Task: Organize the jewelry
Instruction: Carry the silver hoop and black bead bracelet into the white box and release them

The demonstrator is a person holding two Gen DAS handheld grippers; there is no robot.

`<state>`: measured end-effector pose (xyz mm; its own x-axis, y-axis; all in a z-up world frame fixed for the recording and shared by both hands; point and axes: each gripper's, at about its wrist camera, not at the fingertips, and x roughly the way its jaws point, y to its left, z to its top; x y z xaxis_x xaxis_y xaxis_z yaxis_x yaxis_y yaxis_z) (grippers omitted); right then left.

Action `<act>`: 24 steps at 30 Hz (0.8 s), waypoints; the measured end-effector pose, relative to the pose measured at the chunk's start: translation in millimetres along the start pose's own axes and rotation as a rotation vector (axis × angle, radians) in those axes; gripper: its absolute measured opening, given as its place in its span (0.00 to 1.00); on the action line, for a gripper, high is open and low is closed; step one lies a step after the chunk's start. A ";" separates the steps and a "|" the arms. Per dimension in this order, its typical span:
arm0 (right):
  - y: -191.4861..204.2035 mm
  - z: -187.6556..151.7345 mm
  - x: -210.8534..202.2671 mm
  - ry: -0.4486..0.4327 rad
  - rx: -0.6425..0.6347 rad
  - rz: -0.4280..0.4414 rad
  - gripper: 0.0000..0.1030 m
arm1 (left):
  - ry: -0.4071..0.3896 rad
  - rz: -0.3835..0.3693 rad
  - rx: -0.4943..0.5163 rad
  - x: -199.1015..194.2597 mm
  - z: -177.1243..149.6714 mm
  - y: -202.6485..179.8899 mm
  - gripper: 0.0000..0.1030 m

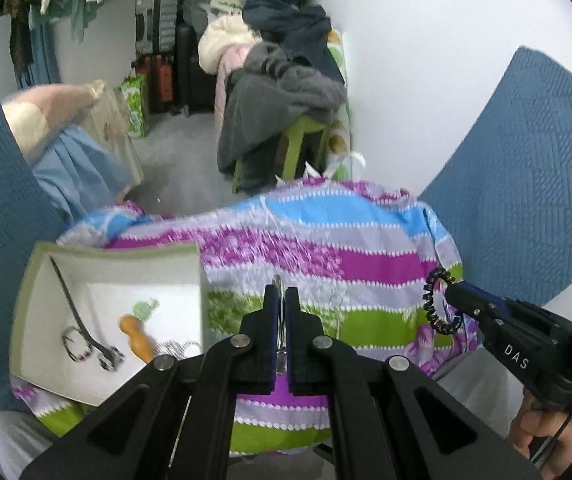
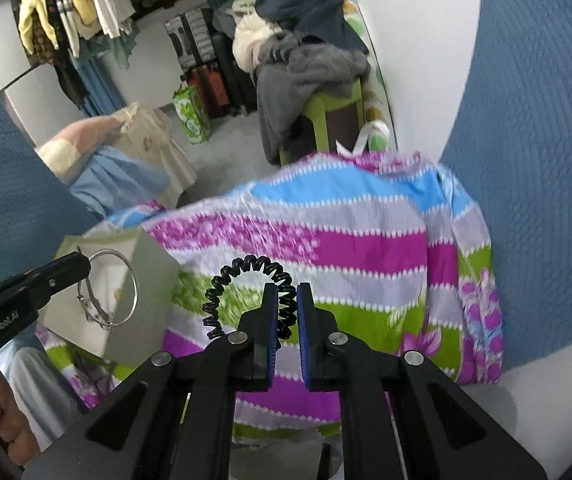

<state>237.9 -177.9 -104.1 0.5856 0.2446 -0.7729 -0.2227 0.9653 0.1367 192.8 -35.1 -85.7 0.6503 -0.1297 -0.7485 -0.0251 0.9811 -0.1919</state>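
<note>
Left claw is clamped on thin silver bangles; in the right wrist view the rings hang off its tip, in front of the box wall. Right claw is clamped on a black spiral hair tie, with the coil looping up and left of the pads; in the left wrist view the same tie dangles from that claw's tip at the right. Both are held above the striped purple, blue and green cloth that covers the surface. An open white box sits on the cloth to the left. Inside it are a dark hair stick, a ring, an orange wooden piece, a small green item and more silver rings near the front wall. A hand grips the right handle at the lower right.
</note>
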 end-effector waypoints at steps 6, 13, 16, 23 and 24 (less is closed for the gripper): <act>28.2 34.6 -20.7 -0.063 -0.025 0.009 0.07 | -0.059 0.006 -0.001 -33.3 27.8 17.2 0.00; 73.5 61.0 -37.5 -0.134 -0.063 0.031 0.07 | -0.109 0.026 0.001 -66.5 46.2 49.1 0.00; 100.4 65.7 -38.8 -0.145 -0.078 0.050 0.07 | -0.118 0.034 -0.003 -78.2 48.3 69.1 0.00; 154.4 58.7 -20.5 -0.111 -0.115 0.085 0.07 | -0.109 0.060 -0.039 -91.1 38.7 123.1 0.00; 160.8 56.1 -16.2 -0.101 -0.122 0.088 0.07 | -0.101 0.061 -0.046 -89.3 36.5 130.2 0.00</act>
<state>236.3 -21.5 -34.9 0.6336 0.3413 -0.6943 -0.3658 0.9229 0.1200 159.2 109.4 -20.7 0.7198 -0.0527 -0.6922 -0.1001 0.9788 -0.1786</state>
